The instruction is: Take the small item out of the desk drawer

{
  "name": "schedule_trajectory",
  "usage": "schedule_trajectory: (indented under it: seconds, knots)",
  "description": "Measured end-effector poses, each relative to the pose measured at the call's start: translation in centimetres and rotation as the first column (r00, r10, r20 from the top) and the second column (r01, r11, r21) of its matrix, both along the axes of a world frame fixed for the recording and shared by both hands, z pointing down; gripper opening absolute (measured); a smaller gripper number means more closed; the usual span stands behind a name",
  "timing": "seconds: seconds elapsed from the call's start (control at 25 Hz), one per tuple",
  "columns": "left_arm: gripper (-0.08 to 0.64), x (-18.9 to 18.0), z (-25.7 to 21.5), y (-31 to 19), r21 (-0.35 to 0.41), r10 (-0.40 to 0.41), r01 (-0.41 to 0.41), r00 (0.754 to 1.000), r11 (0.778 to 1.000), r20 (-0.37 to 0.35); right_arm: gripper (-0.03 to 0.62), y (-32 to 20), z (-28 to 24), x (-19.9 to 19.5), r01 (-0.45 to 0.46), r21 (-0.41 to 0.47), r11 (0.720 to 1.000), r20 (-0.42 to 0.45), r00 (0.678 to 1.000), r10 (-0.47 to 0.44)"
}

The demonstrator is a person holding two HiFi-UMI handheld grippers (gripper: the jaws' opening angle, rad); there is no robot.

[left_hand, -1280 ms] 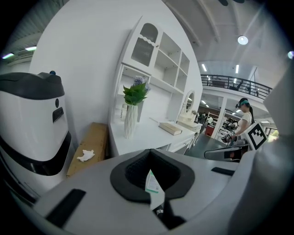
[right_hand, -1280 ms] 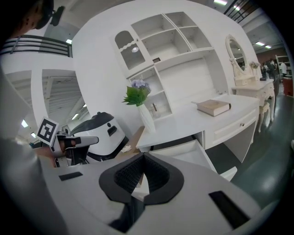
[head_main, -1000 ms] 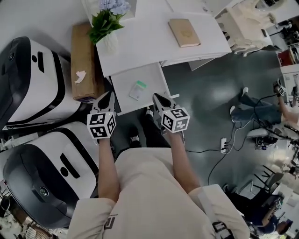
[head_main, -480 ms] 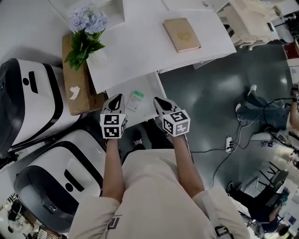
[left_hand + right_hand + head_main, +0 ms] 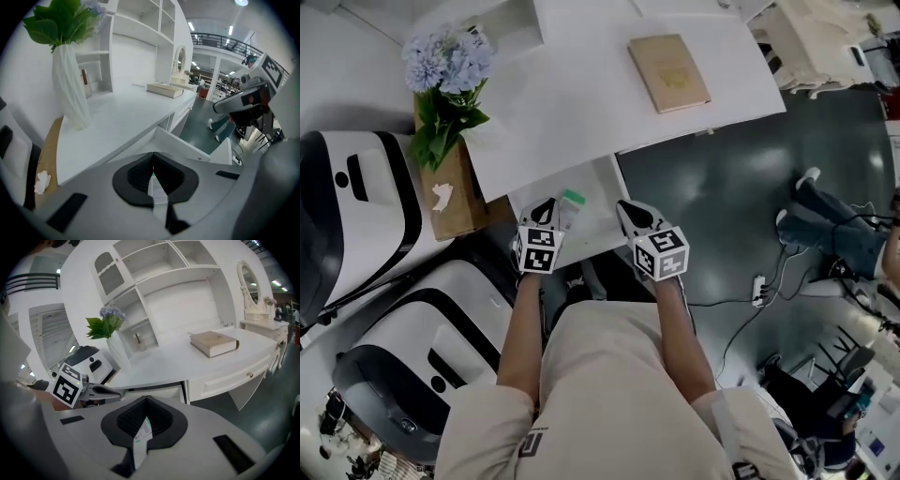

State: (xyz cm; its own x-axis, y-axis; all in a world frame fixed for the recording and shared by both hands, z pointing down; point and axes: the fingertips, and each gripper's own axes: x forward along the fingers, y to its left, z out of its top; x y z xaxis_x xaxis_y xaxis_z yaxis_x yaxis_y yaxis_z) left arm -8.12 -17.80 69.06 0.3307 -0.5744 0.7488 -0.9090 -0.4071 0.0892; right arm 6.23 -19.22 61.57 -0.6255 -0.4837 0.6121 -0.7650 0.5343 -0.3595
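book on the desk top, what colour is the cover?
Tan, plain beige cover on the book; it shows best in the head view.

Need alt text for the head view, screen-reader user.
Seen from above, a person holds the left gripper and right gripper, both with jaws together, over the open drawer of a white desk. A small white and green item lies in the drawer between them. A tan book and blue flowers sit on the desk.

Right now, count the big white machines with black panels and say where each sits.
2. One machine stands at the far left, beside the brown box. The other sits below it in the picture, left of the person's left arm. More may sit outside the frame.
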Motion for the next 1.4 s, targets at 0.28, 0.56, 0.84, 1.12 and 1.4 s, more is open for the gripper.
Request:
schedule_trajectory:
  seconds: [0.28,0.56,0.84,1.12,1.4]
  knots:
    - [0.017,0.6,4.5,0.0,-0.090,-0.052,0.051,0.999,0.995,-0.004,0.025,-0.5,2.0,-0.6,0.037,-0.045,0.998,-0.051,0.998,-0.039]
    - [0.024,0.5,7.7,1.0,-0.146,-0.073,0.068,0.997,0.987,-0.026,0.025,-0.4,3.2,-1.9,0.112,-0.070,0.991,-0.074,0.990,-0.117]
    - [0.103,0.7,10.8,1.2,-0.209,-0.049,0.043,0.999,0.977,-0.023,0.025,-0.9,4.6,-2.0,0.145,-0.098,0.984,-0.090,0.984,-0.154]
    - [0.159,1.9,14.1,0.9,-0.272,-0.015,0.007,1.000,0.962,-0.027,0.025,-0.3,5.1,-3.4,0.194,-0.117,0.974,-0.094,0.974,-0.205]
    - [0.244,2.6,16.9,2.2,-0.336,0.060,-0.051,0.998,0.940,0.016,0.025,0.2,5.7,-3.7,0.219,-0.126,0.968,-0.092,0.969,-0.231]
